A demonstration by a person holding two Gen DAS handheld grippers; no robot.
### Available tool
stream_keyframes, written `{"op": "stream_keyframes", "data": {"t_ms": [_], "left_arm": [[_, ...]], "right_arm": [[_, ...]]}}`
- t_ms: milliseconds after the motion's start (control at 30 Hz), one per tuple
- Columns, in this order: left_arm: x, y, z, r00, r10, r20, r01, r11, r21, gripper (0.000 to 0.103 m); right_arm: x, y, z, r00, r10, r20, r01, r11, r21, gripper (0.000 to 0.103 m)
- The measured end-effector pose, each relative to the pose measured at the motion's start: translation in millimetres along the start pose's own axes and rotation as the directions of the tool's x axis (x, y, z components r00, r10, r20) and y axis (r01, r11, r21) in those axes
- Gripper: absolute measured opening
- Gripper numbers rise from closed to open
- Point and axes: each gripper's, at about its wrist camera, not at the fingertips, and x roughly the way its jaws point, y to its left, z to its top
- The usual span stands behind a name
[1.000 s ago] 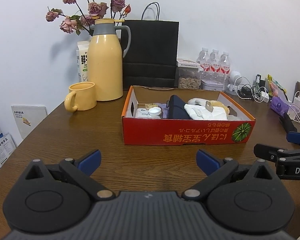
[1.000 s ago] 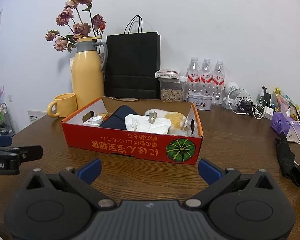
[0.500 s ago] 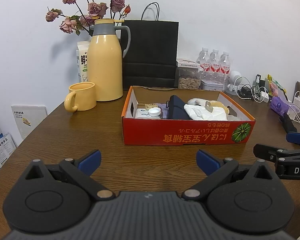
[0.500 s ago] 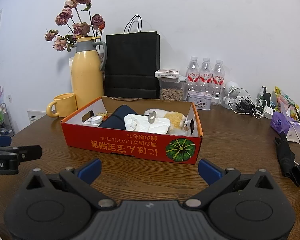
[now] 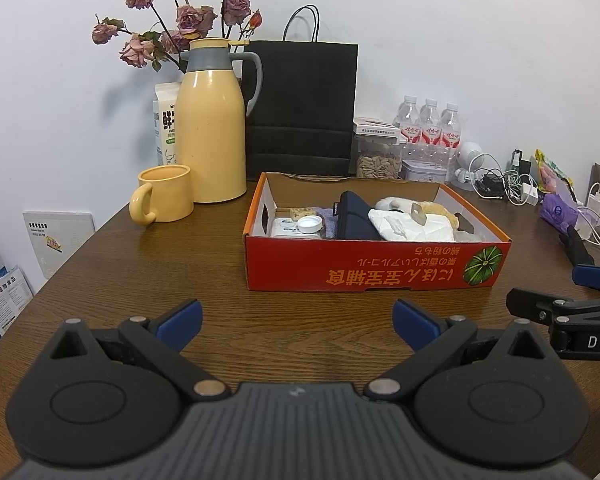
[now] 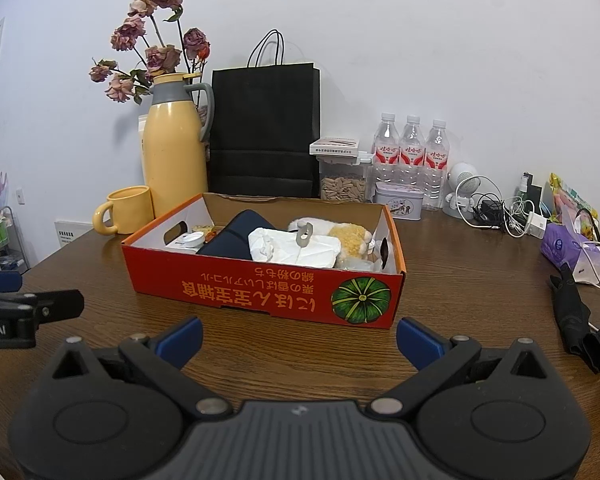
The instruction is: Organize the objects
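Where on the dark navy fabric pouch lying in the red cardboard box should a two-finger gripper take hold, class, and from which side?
Probably from above, on the raised far end of the dark navy fabric pouch. It leans there above the rim of the red cardboard box, while the box walls block side approaches. The white crumpled packet crowds its right, so pinch across the upper ridge. Right gripper stands open.

box contents overlapping, right gripper cut off

I see grainy wood tabletop, printed cardboard box, glossy plastic jug, matt paper bag.
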Motion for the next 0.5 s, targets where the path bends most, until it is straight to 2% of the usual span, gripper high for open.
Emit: {"op": "stream_keyframes", "data": {"t_ms": [500], "left_arm": [[0.4,-0.4,-1.4,1.000,-0.005,0.001,0.005,1.000,0.003,0.103]], "right_arm": [[-0.1,-0.5,-1.4,1.000,0.001,-0.002,-0.001,1.000,-0.001,0.103]]}}
